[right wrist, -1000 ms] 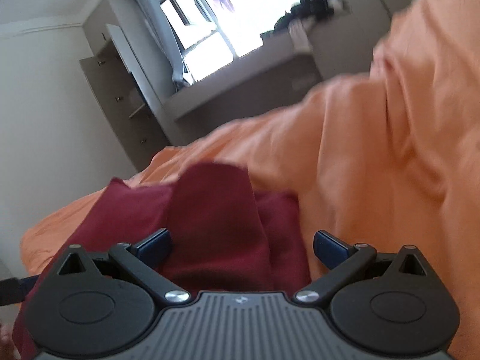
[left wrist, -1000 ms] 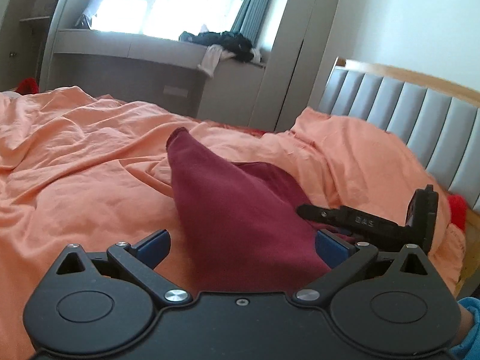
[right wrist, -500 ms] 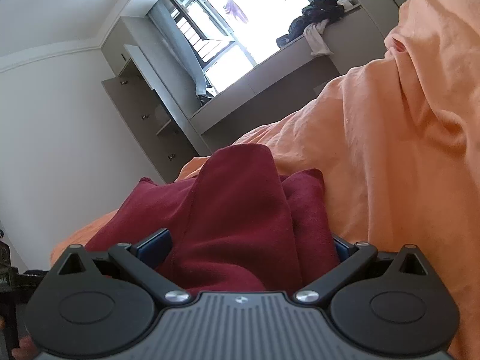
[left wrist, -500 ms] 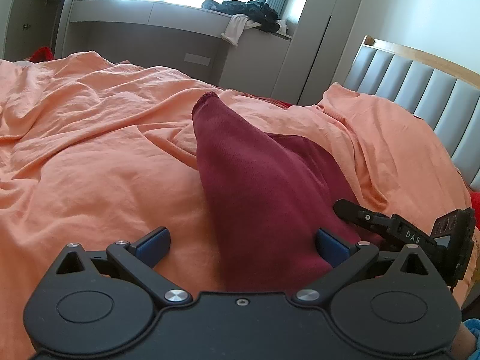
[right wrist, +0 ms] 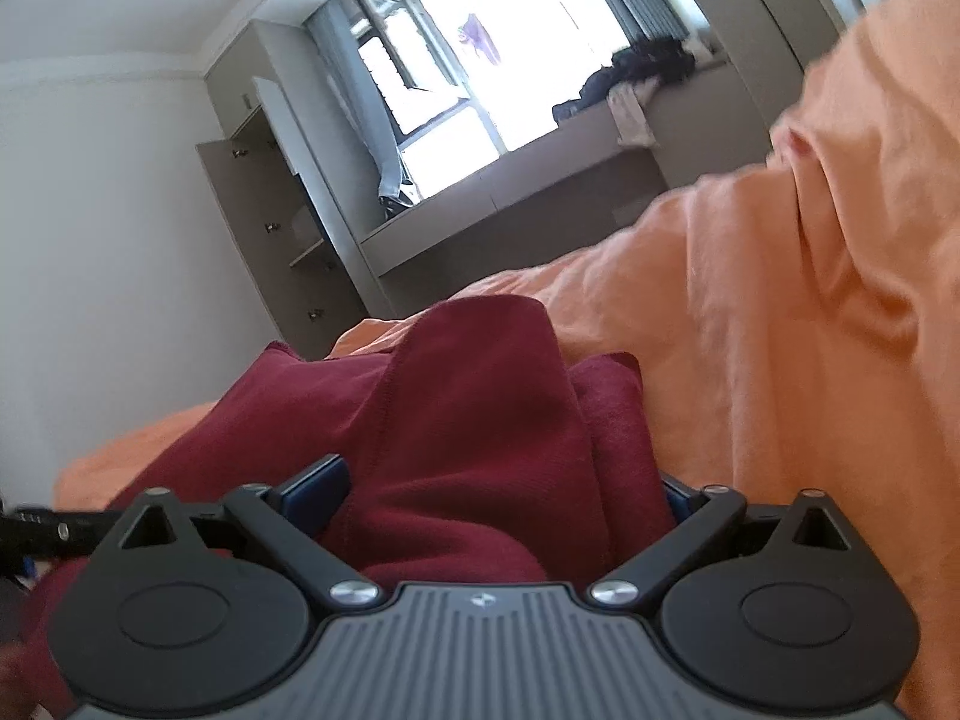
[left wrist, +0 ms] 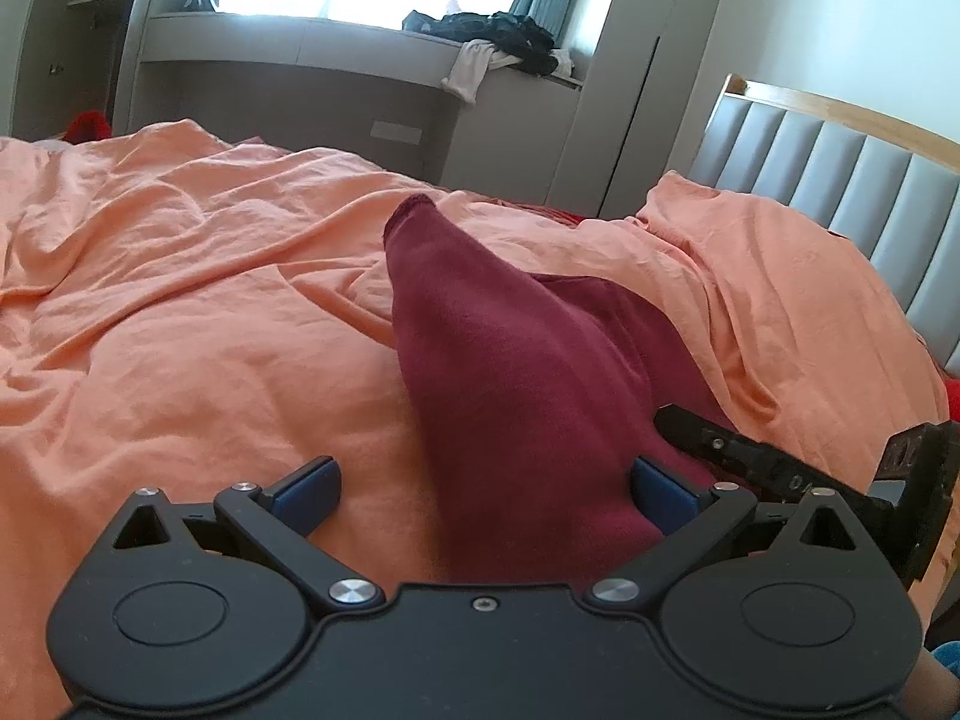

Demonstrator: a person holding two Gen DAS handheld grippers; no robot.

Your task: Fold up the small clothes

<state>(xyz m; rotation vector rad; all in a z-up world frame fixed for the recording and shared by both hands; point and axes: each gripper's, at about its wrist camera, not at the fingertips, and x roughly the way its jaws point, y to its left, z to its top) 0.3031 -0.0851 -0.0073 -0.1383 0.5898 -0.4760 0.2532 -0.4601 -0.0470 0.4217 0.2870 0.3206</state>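
A dark red garment (left wrist: 516,372) lies on the orange bed sheet (left wrist: 180,300), partly folded over itself, with a cuff end pointing toward the window. My left gripper (left wrist: 480,495) is open; the cloth runs between its blue pads (left wrist: 309,489) and reaches under the body. My right gripper (right wrist: 498,492) is open over the same garment (right wrist: 468,420), which bunches between its pads. The right gripper also shows at the right of the left wrist view (left wrist: 780,468).
A grey padded headboard (left wrist: 840,192) stands at the right. A window bench (left wrist: 360,54) with a pile of dark clothes (left wrist: 498,36) runs behind the bed. Open cupboards (right wrist: 270,228) stand at the far left. The sheet is bunched high on the right (right wrist: 840,300).
Both grippers have shifted along the bed with jaws still open. The garment has settled lower and flatter on the sheet. The right gripper sits lower and farther right in the left view.
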